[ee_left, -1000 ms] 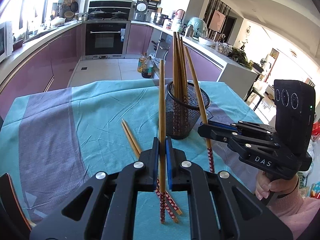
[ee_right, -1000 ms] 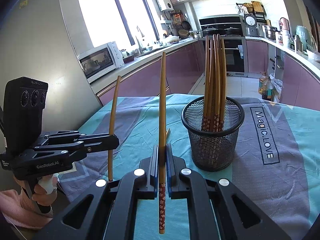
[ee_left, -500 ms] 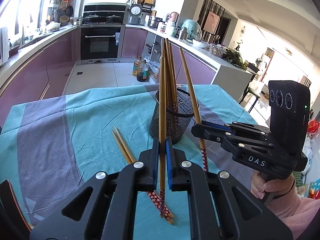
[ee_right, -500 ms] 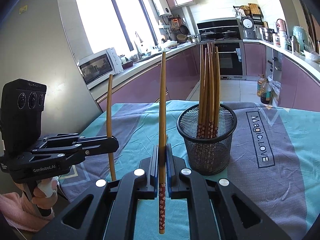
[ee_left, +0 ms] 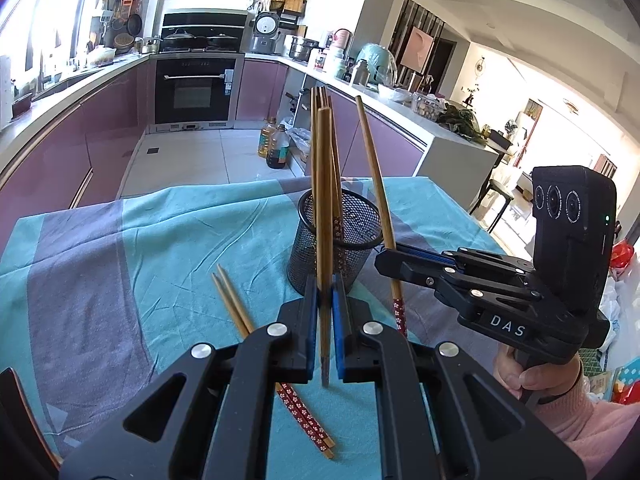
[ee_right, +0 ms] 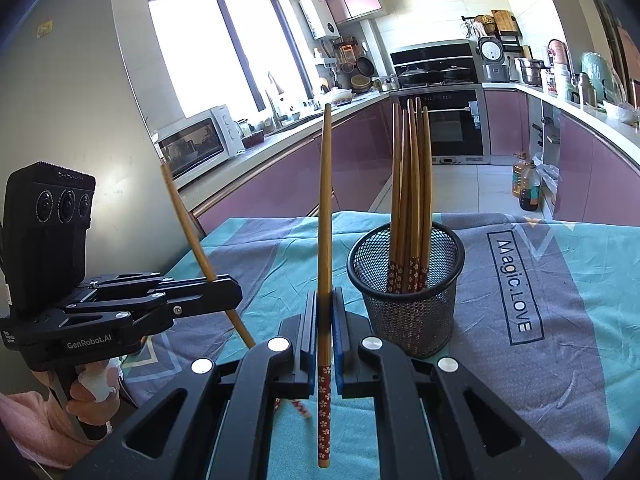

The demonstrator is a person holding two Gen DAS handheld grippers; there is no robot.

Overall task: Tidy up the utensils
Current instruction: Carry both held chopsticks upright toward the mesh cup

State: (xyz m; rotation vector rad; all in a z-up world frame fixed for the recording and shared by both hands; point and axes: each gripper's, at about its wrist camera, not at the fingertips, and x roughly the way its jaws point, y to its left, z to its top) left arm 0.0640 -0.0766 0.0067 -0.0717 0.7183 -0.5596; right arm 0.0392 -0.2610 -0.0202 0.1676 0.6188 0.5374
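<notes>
My left gripper (ee_left: 325,292) is shut on a bamboo chopstick (ee_left: 324,200) that stands upright in front of the black mesh cup (ee_left: 352,252). The right wrist view shows this left gripper (ee_right: 238,292) at the left, its chopstick (ee_right: 188,220) leaning with the top away from the cup. My right gripper (ee_right: 325,304) is shut on another chopstick (ee_right: 325,216), flowered red end down, just left of the cup (ee_right: 408,312), which holds several chopsticks. In the left wrist view the right gripper (ee_left: 380,256) hangs beside the cup's right side. Two chopsticks (ee_left: 236,304) lie on the cloth.
A teal and grey tablecloth (ee_left: 140,260) covers the table; its far edge drops to the kitchen floor. A hand in a pink sleeve (ee_left: 536,376) holds the right gripper's handle. Kitchen counters and an oven (ee_left: 196,92) stand beyond.
The chopstick in my left gripper has tipped from upright to leaning, as the right wrist view shows. In the left wrist view the cup has shifted left, now behind the held chopstick.
</notes>
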